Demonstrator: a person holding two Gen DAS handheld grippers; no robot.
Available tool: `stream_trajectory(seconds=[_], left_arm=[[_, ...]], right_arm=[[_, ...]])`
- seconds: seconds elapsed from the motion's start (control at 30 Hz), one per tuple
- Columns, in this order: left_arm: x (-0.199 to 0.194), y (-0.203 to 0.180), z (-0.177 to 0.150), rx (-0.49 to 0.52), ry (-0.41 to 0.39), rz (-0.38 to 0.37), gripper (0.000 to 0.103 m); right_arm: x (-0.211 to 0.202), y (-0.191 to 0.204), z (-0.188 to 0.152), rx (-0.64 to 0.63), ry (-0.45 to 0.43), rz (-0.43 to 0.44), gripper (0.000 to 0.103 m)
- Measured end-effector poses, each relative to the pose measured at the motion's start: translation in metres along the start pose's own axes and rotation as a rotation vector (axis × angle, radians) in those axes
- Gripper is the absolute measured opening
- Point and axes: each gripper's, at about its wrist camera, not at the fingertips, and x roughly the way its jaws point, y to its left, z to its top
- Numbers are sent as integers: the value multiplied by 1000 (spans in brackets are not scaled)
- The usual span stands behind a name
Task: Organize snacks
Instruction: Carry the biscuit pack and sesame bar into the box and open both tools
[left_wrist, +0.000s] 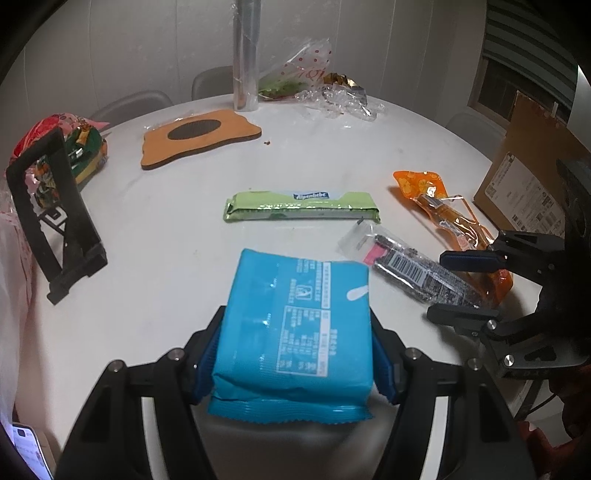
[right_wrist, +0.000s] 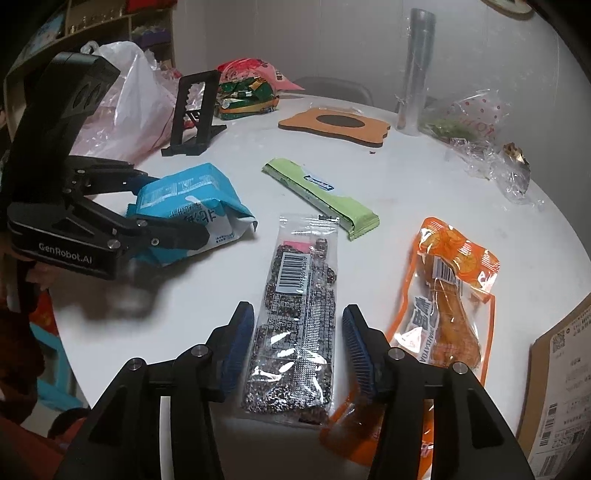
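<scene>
The left gripper (left_wrist: 295, 354) is clamped on a blue snack pack (left_wrist: 295, 328), its blue pads pressed to both sides of the pack, which is lifted off the round white table (left_wrist: 166, 229). The right gripper (right_wrist: 297, 347) stands wide apart, a finger on either side of a clear packet of dark grain bar (right_wrist: 295, 332) lying flat; whether the pads touch it cannot be told. Just right of that packet lies an orange pouch of dried meat (right_wrist: 450, 302), its lower end under the right finger. Beyond lies a green Alpenliebe candy stick (left_wrist: 301, 206).

Only the right wrist view shows the blue pack's white printed face and a pink plastic bag (right_wrist: 125, 110) behind the left gripper, with shelves at the wall. Only the left wrist view shows a window with a striped blind (left_wrist: 524, 48). Both show a black stand (left_wrist: 55, 214), a bag of mixed candies (left_wrist: 85, 147), an orange coaster (left_wrist: 199, 136), a roll of clear film (left_wrist: 245, 55), crumpled cellophane (left_wrist: 340, 99) and a cardboard box (left_wrist: 528, 177).
</scene>
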Motion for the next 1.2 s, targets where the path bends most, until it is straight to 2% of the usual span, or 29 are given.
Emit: stream_trajectory(seconds=[0.07,0.23,0.37,0.57,0.7,0.87,1.03,1.2], left_arm=[[0,0,-1,0,0,1,64],[-2,-1,-3,2,-7,6,64],[-11,0,-3,-8,-29,2,64],[-40,0,7,-28,-107,-4,64],[-68,-9,23,-7,-178,-14,64],[-108,-37,55,48,-287,-44,64],[-141,-85,91,139,-381,-123,64],[-156,-139,118,241,-429,-240,64]], right_arm=[[0,3,1,-6,-4,-2,37],[-1,7,1,-13,-9,-23,36],[-12,10,1,-11,-34,-7,36],[-48,15,11,-23,-107,15,36],[-86,14,19,-45,-181,-31,36],[-141,1,25,-39,-275,-68,36],[-197,-22,22,-18,-365,-151,36],[-239,-56,-2,48,-430,-250,36]])
